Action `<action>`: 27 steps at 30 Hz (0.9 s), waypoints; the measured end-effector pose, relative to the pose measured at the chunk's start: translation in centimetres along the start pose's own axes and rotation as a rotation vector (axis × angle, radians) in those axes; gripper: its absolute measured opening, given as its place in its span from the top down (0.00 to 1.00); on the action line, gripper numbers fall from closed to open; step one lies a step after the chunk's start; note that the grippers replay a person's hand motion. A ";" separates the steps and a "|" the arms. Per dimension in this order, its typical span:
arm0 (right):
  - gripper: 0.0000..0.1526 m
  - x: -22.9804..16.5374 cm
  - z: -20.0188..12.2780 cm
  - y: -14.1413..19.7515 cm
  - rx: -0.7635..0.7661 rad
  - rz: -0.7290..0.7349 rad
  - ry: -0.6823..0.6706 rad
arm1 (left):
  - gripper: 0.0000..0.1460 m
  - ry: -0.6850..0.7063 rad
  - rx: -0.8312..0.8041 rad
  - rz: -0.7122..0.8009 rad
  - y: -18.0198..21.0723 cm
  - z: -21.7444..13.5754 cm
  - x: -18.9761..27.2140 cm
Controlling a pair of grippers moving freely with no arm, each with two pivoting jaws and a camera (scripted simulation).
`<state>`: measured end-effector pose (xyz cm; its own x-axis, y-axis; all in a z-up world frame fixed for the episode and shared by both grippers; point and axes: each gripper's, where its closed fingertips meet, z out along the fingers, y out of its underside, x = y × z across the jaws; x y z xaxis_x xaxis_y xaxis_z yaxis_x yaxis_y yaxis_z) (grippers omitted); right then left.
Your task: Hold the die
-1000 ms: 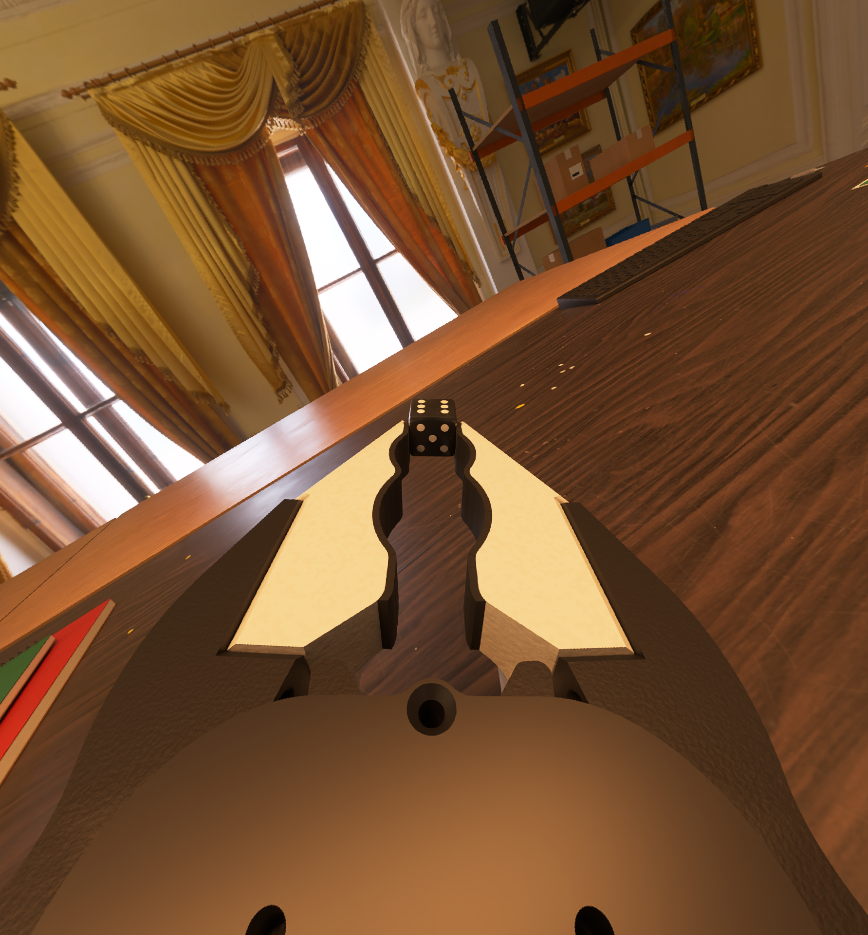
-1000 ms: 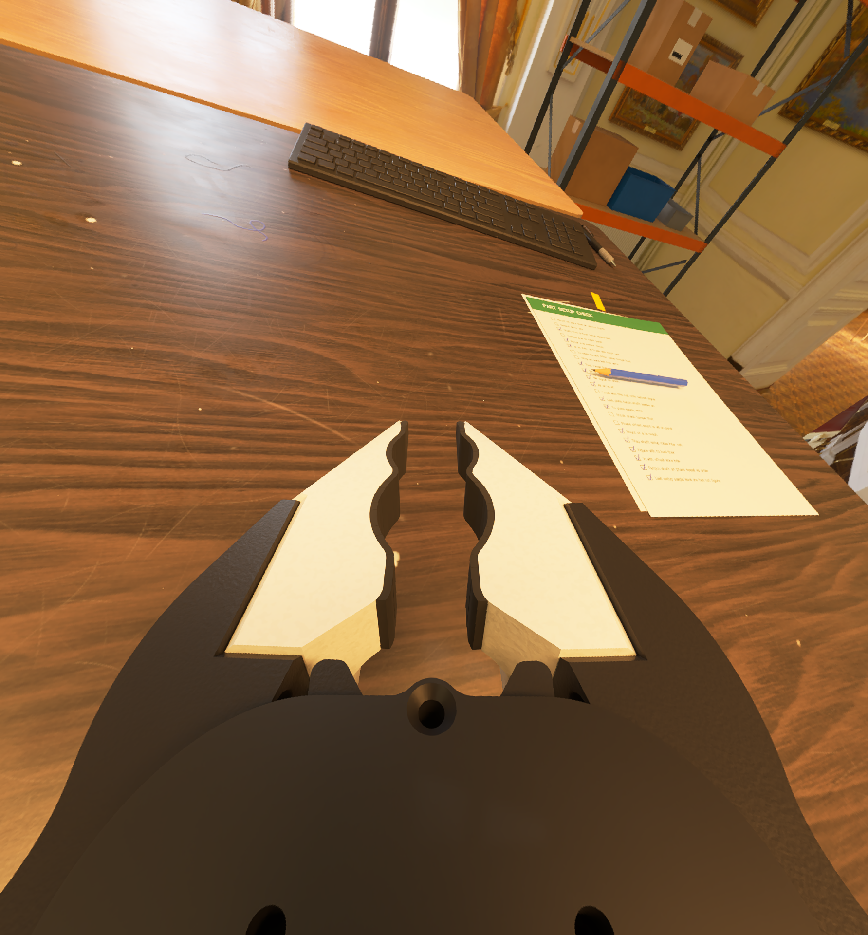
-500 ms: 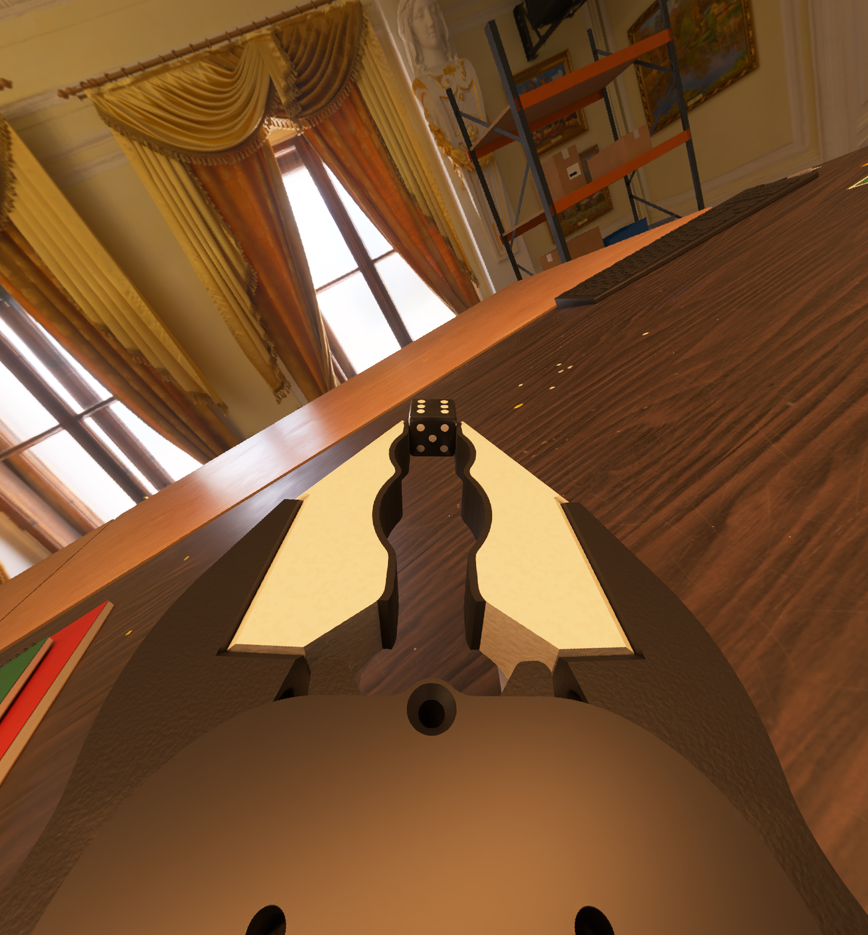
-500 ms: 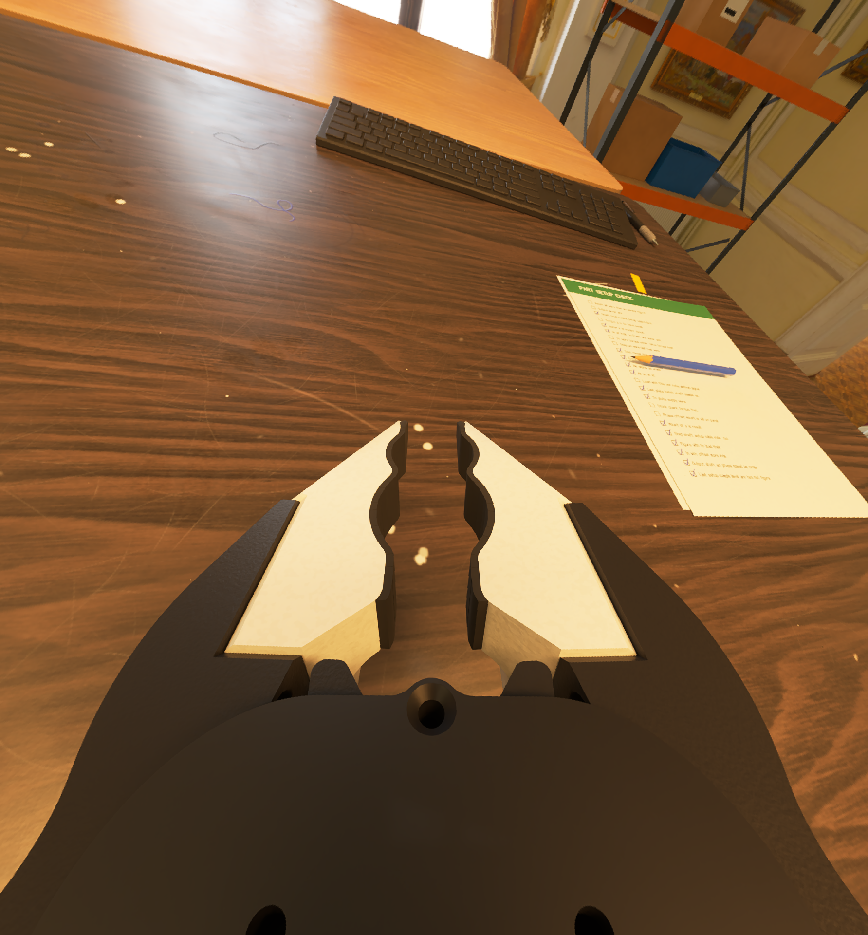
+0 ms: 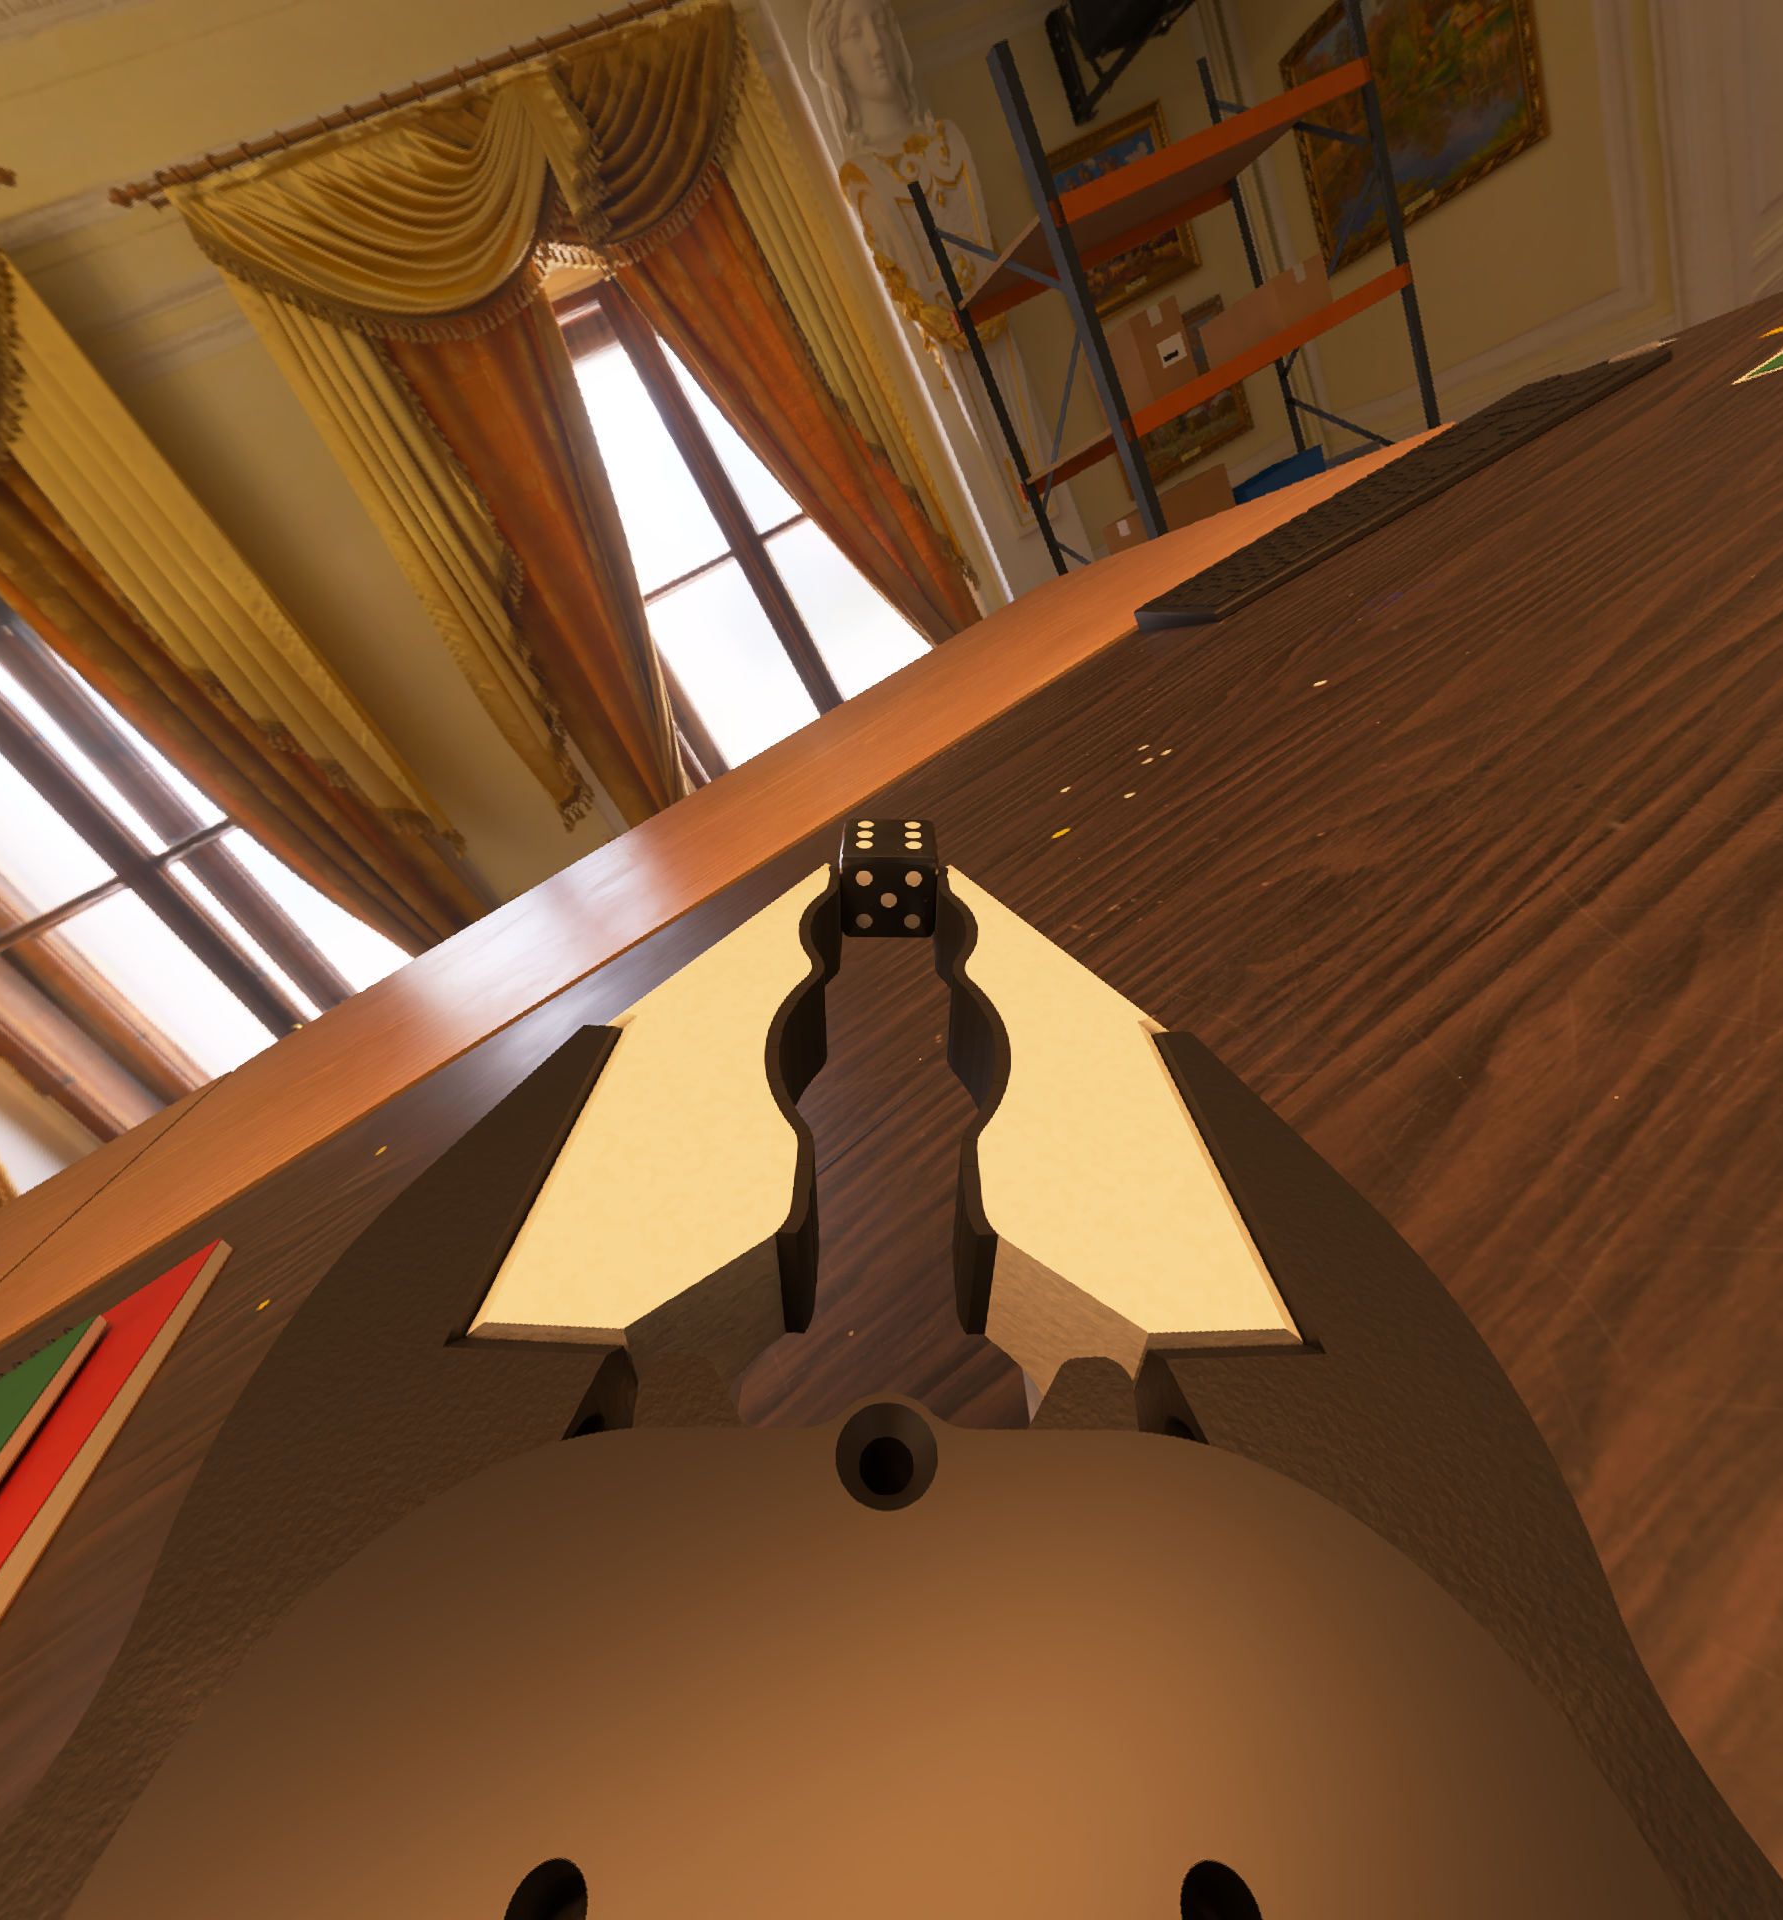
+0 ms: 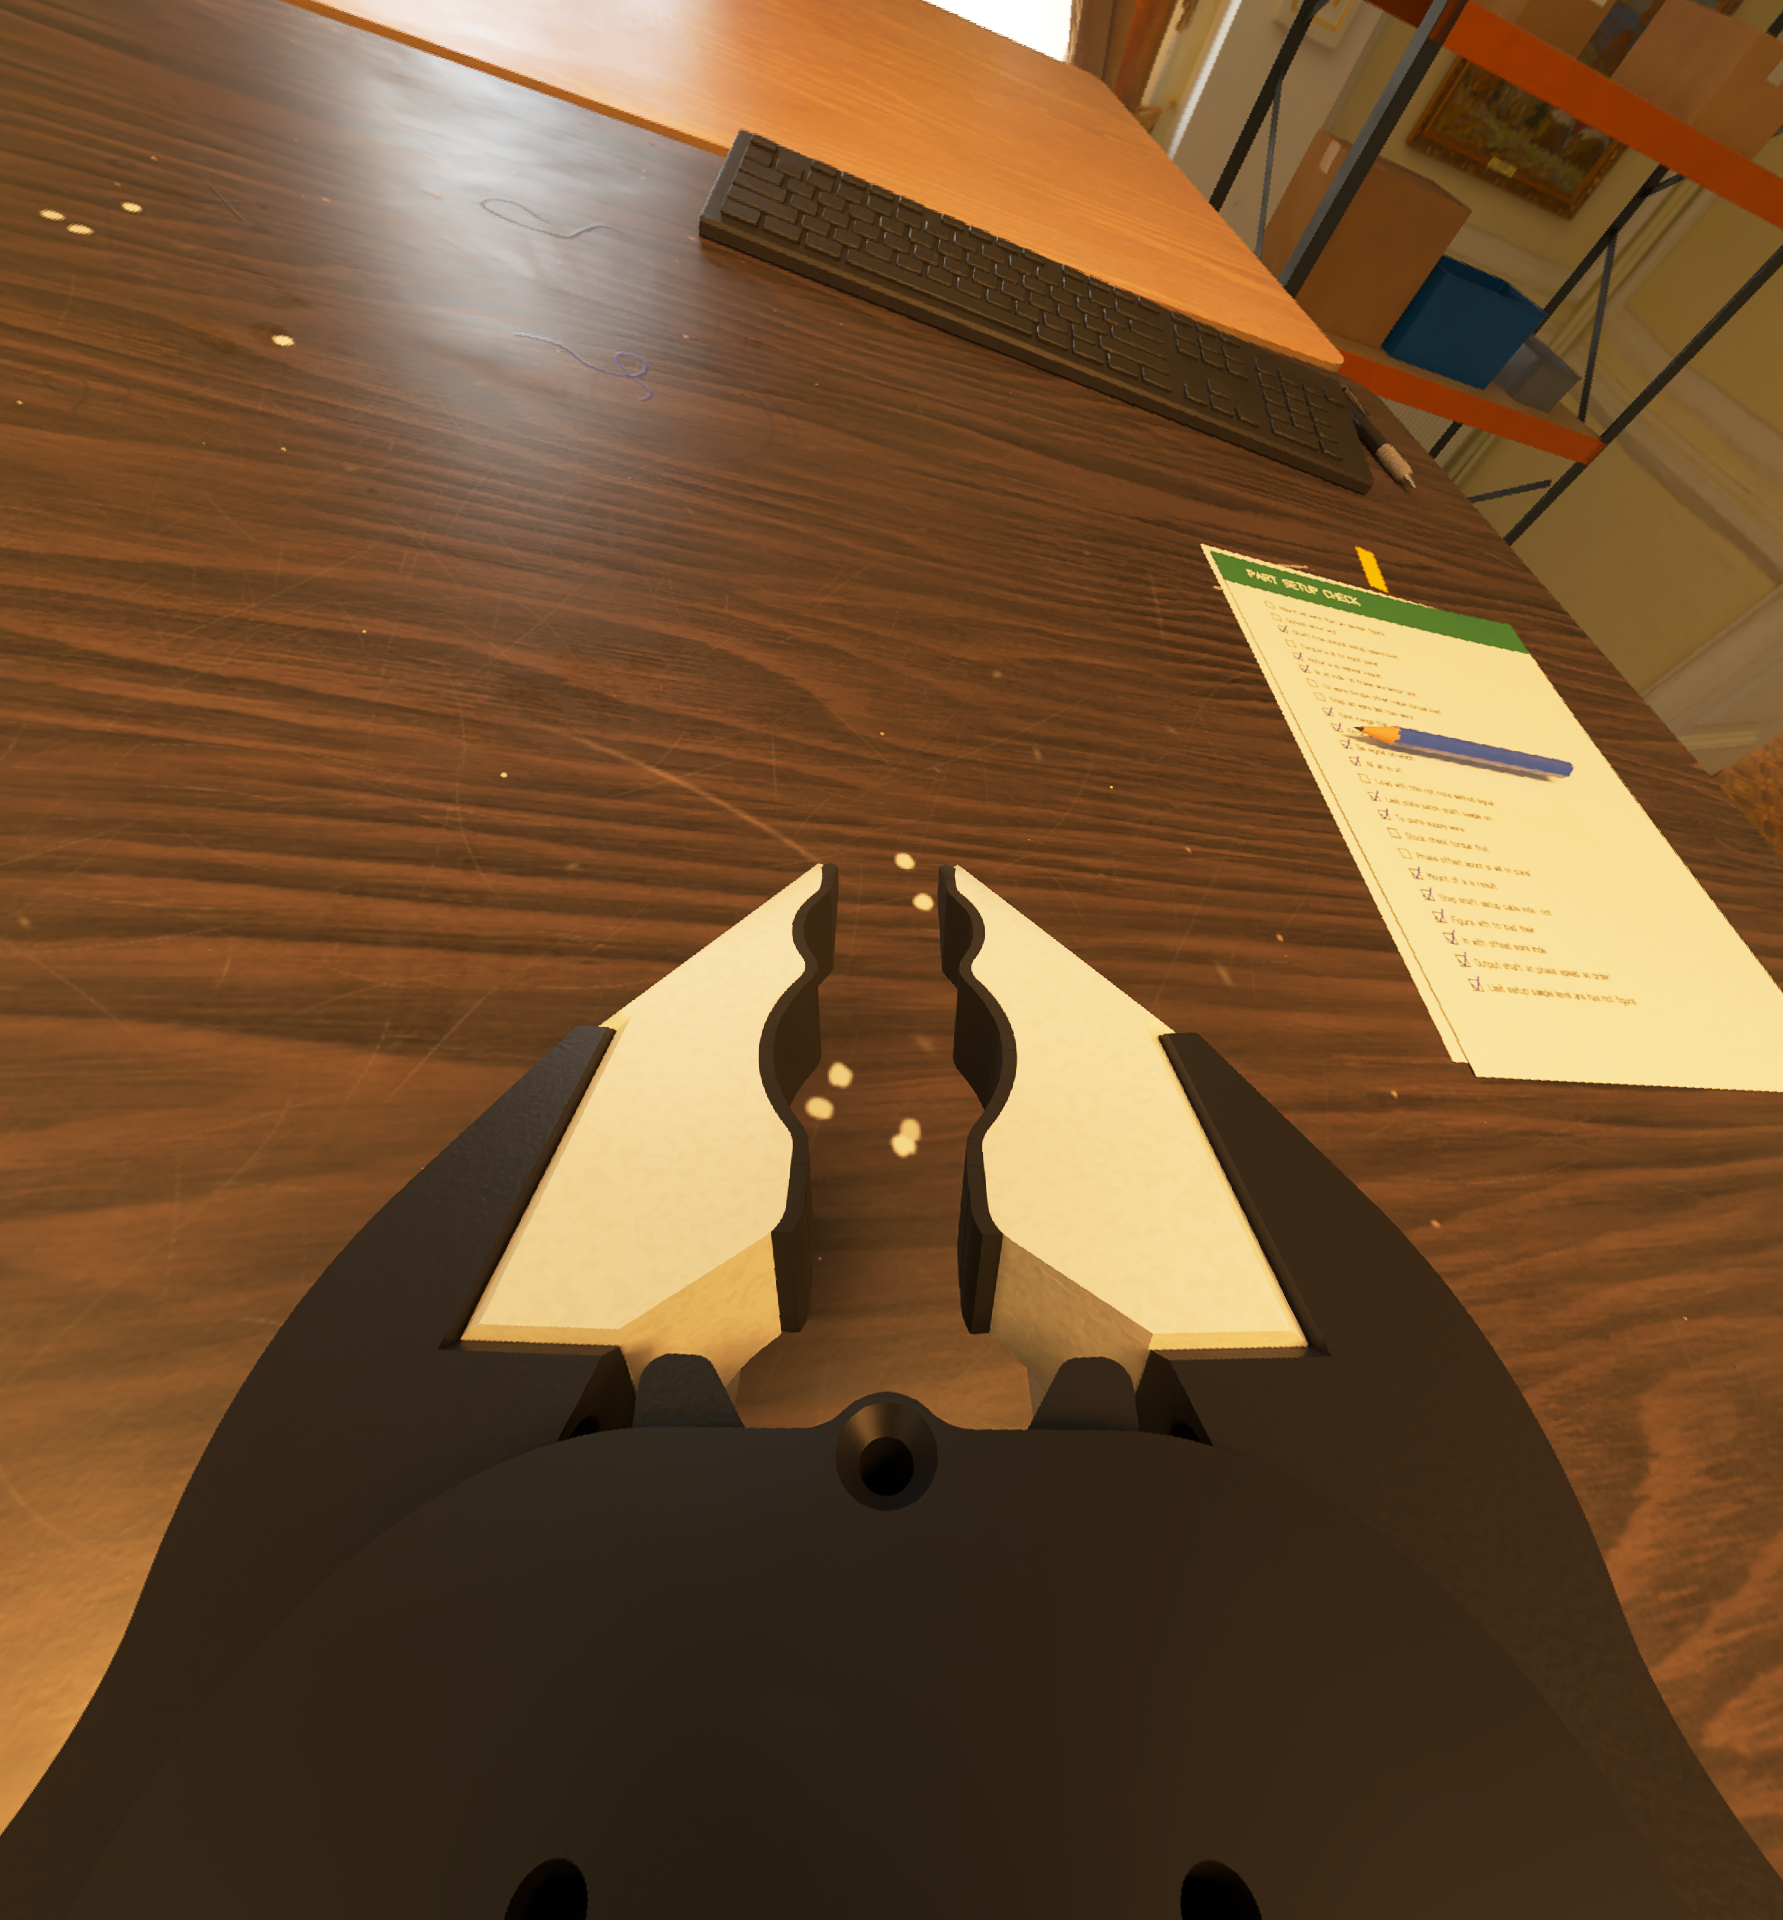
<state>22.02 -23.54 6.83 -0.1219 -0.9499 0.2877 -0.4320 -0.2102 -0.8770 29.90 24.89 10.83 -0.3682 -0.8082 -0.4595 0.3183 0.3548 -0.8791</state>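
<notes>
A black die (image 5: 888, 896) with pale pips sits pinched between the fingertips of my left gripper (image 5: 888, 883), which is shut on it over the dark wooden table (image 5: 1386, 1039). I cannot tell whether the die touches the table. My right gripper (image 6: 888, 883) is open and empty, low over the same table (image 6: 451, 675), with only pale specks on the wood between its fingers. The die does not show in the right wrist view.
A black keyboard (image 6: 1032, 312) lies ahead of the right gripper and shows far right in the left wrist view (image 5: 1386, 509). A printed sheet (image 6: 1593, 935) with a blue pencil (image 6: 1469, 750) lies at the right. Red and green flat boards (image 5: 35, 1455) lie left of the left gripper.
The right gripper has shifted over the table: keyboard and sheet drift to the right in its view, and pale specks now show between its fingers. The left gripper still grips the die, almost unmoved.
</notes>
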 end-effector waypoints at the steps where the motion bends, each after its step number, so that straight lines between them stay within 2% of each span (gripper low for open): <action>1: 0.87 -0.1 0.0 0.0 -0.001 -0.001 -0.002 | 0.89 0.000 0.000 0.000 0.0 0.0 0.0; 27: 0.87 -1.5 0.7 0.4 -0.024 -0.031 -0.038 | 0.89 0.008 0.000 0.011 0.0 0.0 0.2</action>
<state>22.69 -22.35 5.78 -0.0740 -0.9514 0.2991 -0.4564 -0.2343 -0.8584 29.83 24.77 10.76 -0.3714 -0.8006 -0.4702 0.3220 0.3640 -0.8740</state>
